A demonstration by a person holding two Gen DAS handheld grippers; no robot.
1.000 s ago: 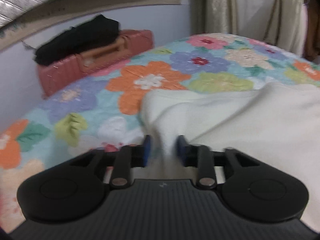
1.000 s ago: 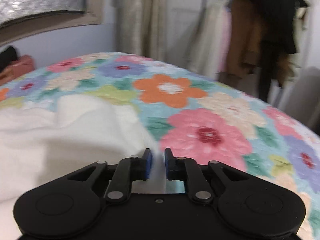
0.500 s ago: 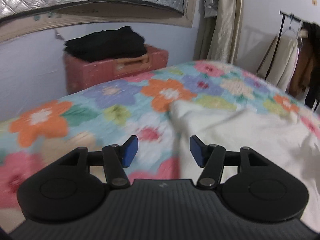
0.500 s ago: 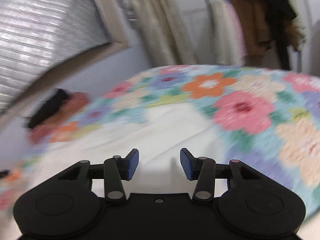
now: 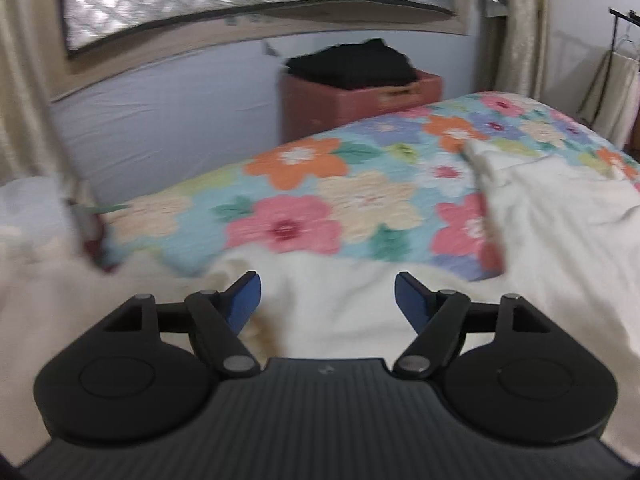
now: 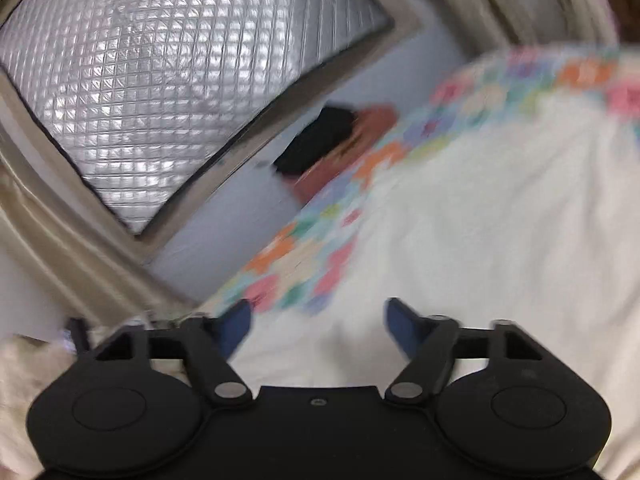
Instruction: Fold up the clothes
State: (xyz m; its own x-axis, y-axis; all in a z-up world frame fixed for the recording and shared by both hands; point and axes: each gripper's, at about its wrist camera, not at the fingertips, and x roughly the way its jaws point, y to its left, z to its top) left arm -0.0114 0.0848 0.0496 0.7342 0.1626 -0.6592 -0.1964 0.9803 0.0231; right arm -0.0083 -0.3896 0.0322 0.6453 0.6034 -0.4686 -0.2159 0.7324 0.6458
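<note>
Cream soft cloth garment (image 5: 552, 240) lies rumpled on floral quilted bedspread (image 5: 320, 200), near and right. Looks light, floppy; pinch an edge or corner. Left gripper (image 5: 328, 300) and right gripper (image 6: 316, 322) opening, nothing between.

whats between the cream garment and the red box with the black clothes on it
In the left wrist view, only the flowered bedspread lies between the cream garment and the red box with the black clothes; nothing else sits on that stretch.
</note>
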